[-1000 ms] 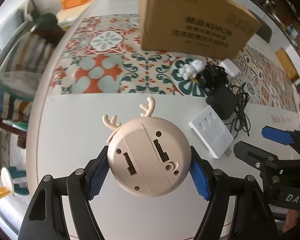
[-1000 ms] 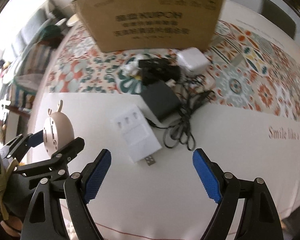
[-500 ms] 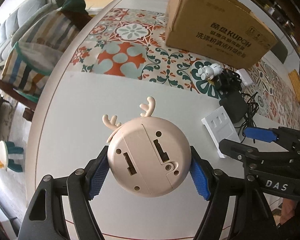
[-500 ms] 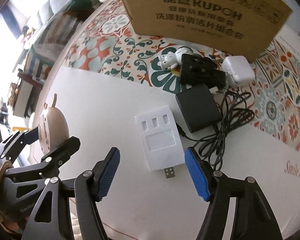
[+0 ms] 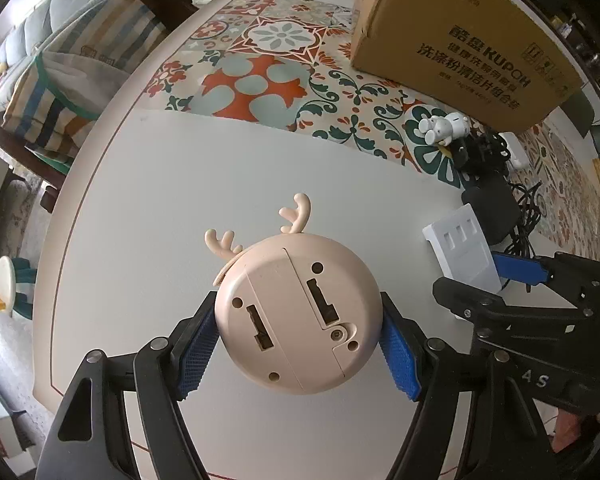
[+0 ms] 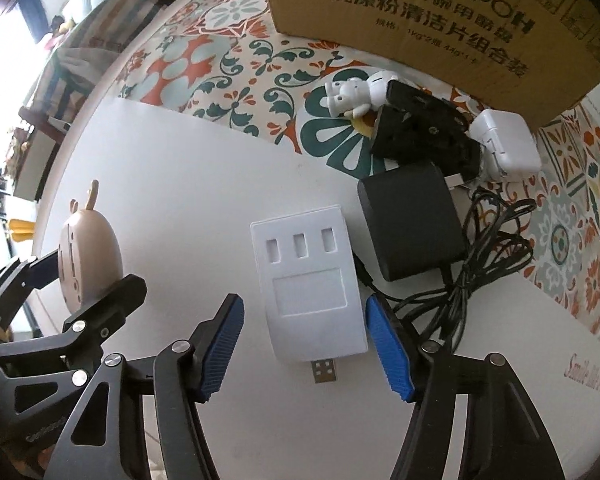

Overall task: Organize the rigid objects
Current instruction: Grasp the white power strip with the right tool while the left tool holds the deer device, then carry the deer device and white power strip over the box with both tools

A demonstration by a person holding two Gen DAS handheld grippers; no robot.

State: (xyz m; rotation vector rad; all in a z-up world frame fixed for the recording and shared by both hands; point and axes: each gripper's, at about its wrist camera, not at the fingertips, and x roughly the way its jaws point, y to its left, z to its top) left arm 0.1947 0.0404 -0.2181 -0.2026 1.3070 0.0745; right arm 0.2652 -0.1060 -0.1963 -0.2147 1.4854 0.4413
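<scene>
My left gripper [image 5: 298, 344] is shut on a round beige deer-antler gadget [image 5: 298, 316], held above the white table; it also shows in the right wrist view [image 6: 90, 264]. My right gripper [image 6: 304, 344] is open, its blue fingers on either side of the near end of a white USB hub [image 6: 310, 284], apart from it. The hub also shows in the left wrist view [image 5: 462, 250]. Behind it lie a black adapter [image 6: 412, 224] with tangled cable [image 6: 480, 256], a black block [image 6: 424, 132], a white charger [image 6: 504, 146] and a white toy figure [image 6: 356, 92].
A large cardboard box [image 6: 440, 20] stands at the back on the patterned runner [image 6: 220, 64]. A chair with striped cushions [image 5: 60, 76] stands past the table's left edge [image 5: 72, 208].
My right gripper has moved forward and down to the white USB hub and its fingers have narrowed around it. My left gripper still holds the deer gadget and has pulled back from the box.
</scene>
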